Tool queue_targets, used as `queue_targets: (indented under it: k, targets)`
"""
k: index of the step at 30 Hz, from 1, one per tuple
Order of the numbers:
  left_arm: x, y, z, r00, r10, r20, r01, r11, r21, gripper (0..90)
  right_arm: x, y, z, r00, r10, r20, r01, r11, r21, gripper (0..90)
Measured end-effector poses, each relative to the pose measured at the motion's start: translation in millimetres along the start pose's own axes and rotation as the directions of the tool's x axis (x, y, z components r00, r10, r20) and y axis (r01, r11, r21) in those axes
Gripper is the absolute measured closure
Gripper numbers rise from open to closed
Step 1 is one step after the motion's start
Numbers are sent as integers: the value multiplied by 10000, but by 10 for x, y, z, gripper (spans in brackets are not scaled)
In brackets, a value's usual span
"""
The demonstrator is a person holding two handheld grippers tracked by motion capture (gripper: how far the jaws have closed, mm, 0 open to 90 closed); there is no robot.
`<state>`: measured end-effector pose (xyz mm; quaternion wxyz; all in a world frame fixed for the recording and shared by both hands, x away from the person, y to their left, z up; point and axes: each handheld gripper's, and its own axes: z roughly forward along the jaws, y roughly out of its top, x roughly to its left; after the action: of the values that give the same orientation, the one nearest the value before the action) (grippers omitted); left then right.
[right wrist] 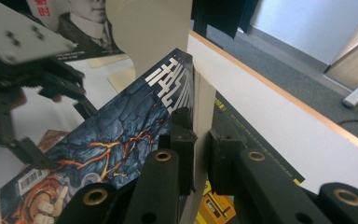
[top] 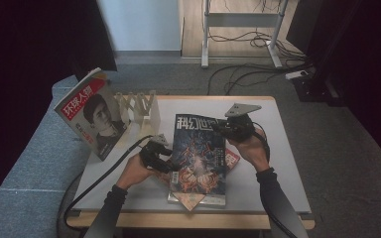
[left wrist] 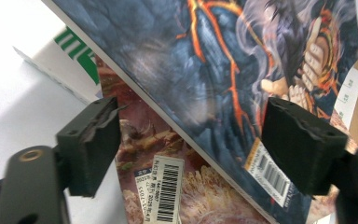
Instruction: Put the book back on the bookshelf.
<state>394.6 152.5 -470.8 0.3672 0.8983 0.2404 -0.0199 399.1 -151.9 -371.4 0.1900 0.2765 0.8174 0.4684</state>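
Far to the left of my left tongs a portrait magazine (top: 93, 115) stands propped on its edge, with a pale wooden rack (top: 138, 104) just beside it on the white table (top: 273, 163).

My left tongs (top: 166, 163) sit at the left edge of the dark science-fiction magazine (top: 199, 152). In the left gripper view the jaws stand apart, one on each side of that edge, the pads not pressing on it, so these tongs are released. Below that edge lies a reddish magazine (left wrist: 177, 186) with a barcode sticker, and a white booklet with green stripes (left wrist: 70, 56) shows to the upper left of my left jaw.

The science-fiction magazine itself slants: its near end rests on the stack of other magazines (at least two lie under it), and its far end is lifted.

My right tongs (top: 222, 128) are clenched on that magazine's upper right part; in the right gripper view the two jaws squeeze its page edge (right wrist: 200, 140) between them. Under the lifted cover there seems to be a yellow-printed cover (right wrist: 216, 205), though I see too little of it to be sure.
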Motion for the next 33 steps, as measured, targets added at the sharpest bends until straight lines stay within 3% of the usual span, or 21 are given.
queue_targets:
  k: [2, 4, 9, 14, 19, 22, 26, 33]
  targets:
    - [-10, 2, 4, 9999, 52, 93, -51, 10000, -64, 256, 14, 16, -15, 9999, -92, -60, 92, 9999, -55, 816]
    - [-26, 9, -14, 9997, 165, 204, -160, 9996, -243, 359, 25, 31, -22, 9998, -166, -108, 165, 9998, -127, 816]
    - [-3, 23, -77, 9991, -121, 415, 137, 9992, -371, 474, 44, 66, -49, 9993, -270, -246, 262, 9991, -338, 817]
    - [-10, 33, -133, 9993, -54, 372, 71, 9989, -455, 531, 59, 103, -82, 9990, -335, -313, 318, 9981, -522, 817]
    - [-20, 52, -240, 9970, 79, 775, -7, 9957, -928, 649, 50, 144, -149, 9986, -409, -336, 384, 9967, -717, 817]
    - [-56, 86, -305, 9984, 299, 476, -244, 9935, -1115, 724, 21, 171, -201, 9987, -411, -291, 385, 9957, -840, 817]
    - [-100, 132, -359, 9973, 696, -248, -718, 9921, -1026, 738, 30, 215, -241, 9983, -538, -225, 515, 9944, -927, 816]
    - [-181, 132, -448, 9808, 1317, -1440, -1521, 9782, -1415, 781, 15, 261, -323, 9984, -516, -220, 485, 9911, -1237, 814]
